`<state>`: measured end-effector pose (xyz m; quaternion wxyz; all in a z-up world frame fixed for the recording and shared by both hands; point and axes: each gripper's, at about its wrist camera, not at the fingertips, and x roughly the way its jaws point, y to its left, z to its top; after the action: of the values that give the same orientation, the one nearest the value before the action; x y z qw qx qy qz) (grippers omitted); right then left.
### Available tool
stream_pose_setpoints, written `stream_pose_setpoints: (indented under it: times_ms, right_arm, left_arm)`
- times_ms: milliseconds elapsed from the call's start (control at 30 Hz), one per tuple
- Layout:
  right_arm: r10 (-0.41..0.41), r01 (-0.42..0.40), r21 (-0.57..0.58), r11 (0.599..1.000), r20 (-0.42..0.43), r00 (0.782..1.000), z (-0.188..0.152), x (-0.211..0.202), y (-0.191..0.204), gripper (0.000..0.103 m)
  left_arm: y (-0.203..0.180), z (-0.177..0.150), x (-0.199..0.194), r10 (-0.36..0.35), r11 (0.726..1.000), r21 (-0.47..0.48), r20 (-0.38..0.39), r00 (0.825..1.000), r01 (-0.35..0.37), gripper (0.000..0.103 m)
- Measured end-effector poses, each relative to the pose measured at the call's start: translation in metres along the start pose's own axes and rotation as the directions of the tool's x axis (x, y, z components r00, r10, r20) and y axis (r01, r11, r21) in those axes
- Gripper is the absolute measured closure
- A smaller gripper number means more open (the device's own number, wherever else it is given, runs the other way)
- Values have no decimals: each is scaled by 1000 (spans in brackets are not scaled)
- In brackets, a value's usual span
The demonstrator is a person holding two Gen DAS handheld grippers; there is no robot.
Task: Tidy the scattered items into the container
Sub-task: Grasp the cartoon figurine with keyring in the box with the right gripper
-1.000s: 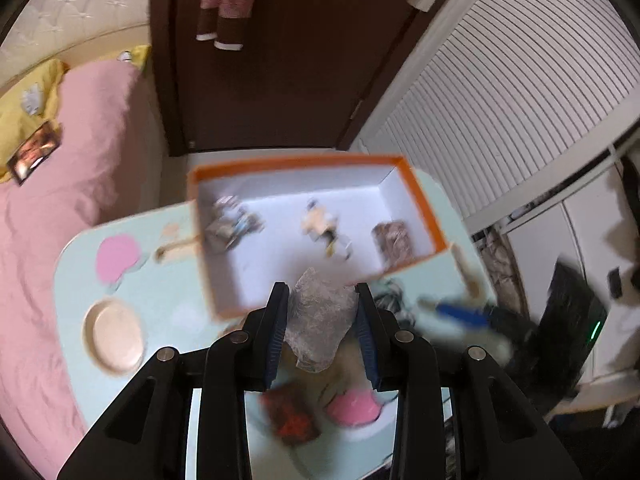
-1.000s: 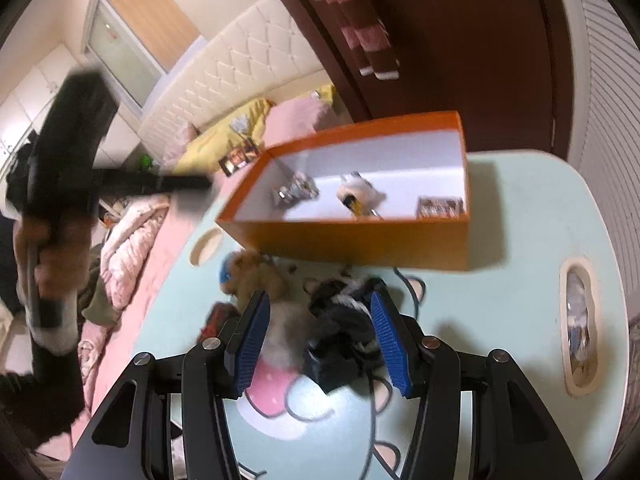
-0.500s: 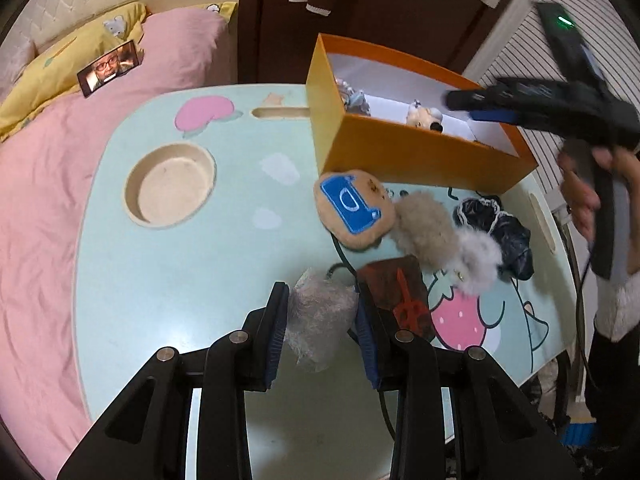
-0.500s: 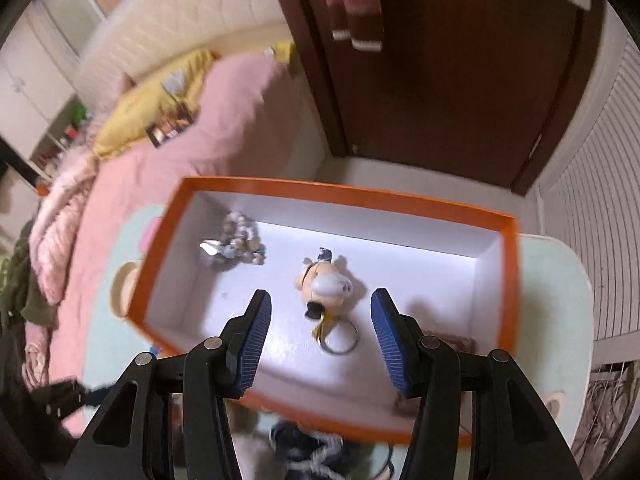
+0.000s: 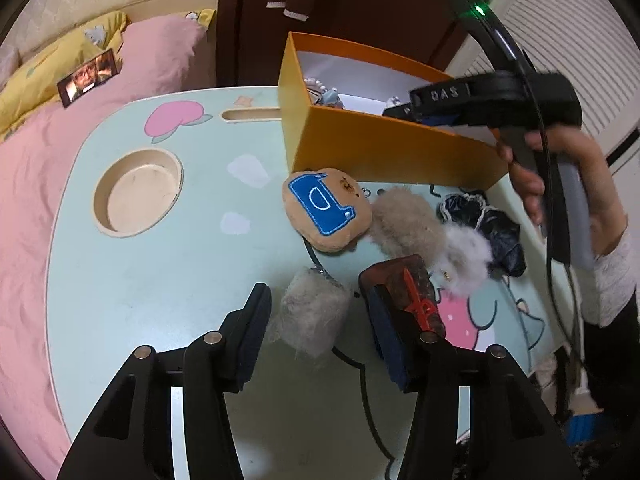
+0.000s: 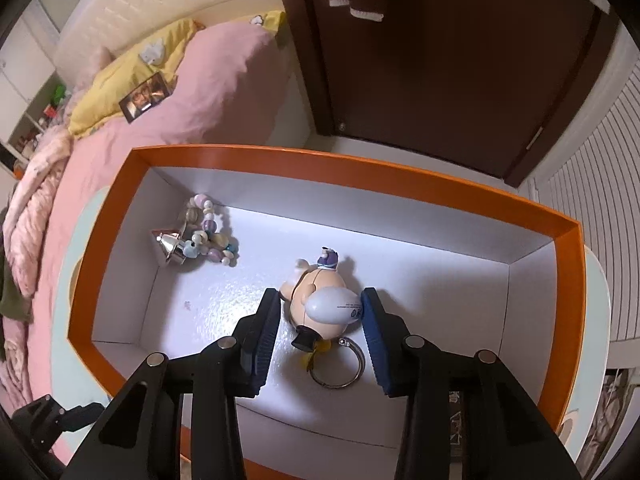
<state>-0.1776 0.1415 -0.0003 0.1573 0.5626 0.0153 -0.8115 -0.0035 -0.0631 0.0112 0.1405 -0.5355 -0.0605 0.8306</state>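
Left wrist view: left gripper (image 5: 316,336) jaws opening around grey fluffy pom-pom (image 5: 312,312) lying on the table (image 5: 160,300), pads clear. Right gripper (image 6: 318,330) closing, empty, above pig keychain (image 6: 320,300) inside orange box (image 6: 360,172). Next, probably: regrip the pom-pom, clear the box's near wall; open table left, clutter right.

1 orange cardboard box (image 6: 568,280) held 2 trinkets — 1 pastel bead string (image 6: 208,232), 1 figurine keychain (image 6: 320,304); 6 soft items lay outside.
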Motion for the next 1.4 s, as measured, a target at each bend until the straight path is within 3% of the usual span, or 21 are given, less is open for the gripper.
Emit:
stream_pose_setpoints:
  times_ms: [233, 367, 567, 733, 1000, 1167, 1267, 1367, 1400]
  right_arm:
    - [48, -48, -1, 999, 123, 991, -5, -43, 3, 63]
    - [93, -90, -23, 996, 207, 974, -12, -87, 7, 69]
    - [148, -132, -74, 989, 288, 946, -36, -135, 16, 69]
    - [218, -197, -108, 974, 240, 946, -68, -139, 24, 69]
    - [230, -227, -47, 973, 78, 970, -111, -76, 17, 69]
    - [236, -233, -34, 972, 115, 965, -123, -65, 13, 68]
    - [256, -254, -34, 967, 166, 952, -130, -76, 10, 66]
    - [274, -271, -43, 962, 210, 939, -137, -87, 6, 66]
    - [281, -278, -43, 960, 213, 936, -138, -87, 5, 66]
  left_arm:
    - [12, 2, -8, -7, 999, -47, 33, 999, 9, 51]
    - [12, 3, -11, -2, 999, -52, 45, 999, 5, 51]
    - [13, 10, -22, 13, 997, -78, 93, 996, -5, 51]
    - [11, 17, -32, 21, 997, -74, 119, 993, -12, 51]
    - [-11, 54, -35, -34, 999, -15, 94, 995, 36, 51]
    - [-36, 99, -23, 7, 998, 67, 76, 997, -13, 51]
    - [-47, 127, -6, 45, 991, 120, 53, 998, -51, 61]
    - [-64, 150, 20, 159, 960, 225, 43, 986, -165, 63]
    - [-71, 156, 30, 206, 936, 282, 45, 978, -210, 66]
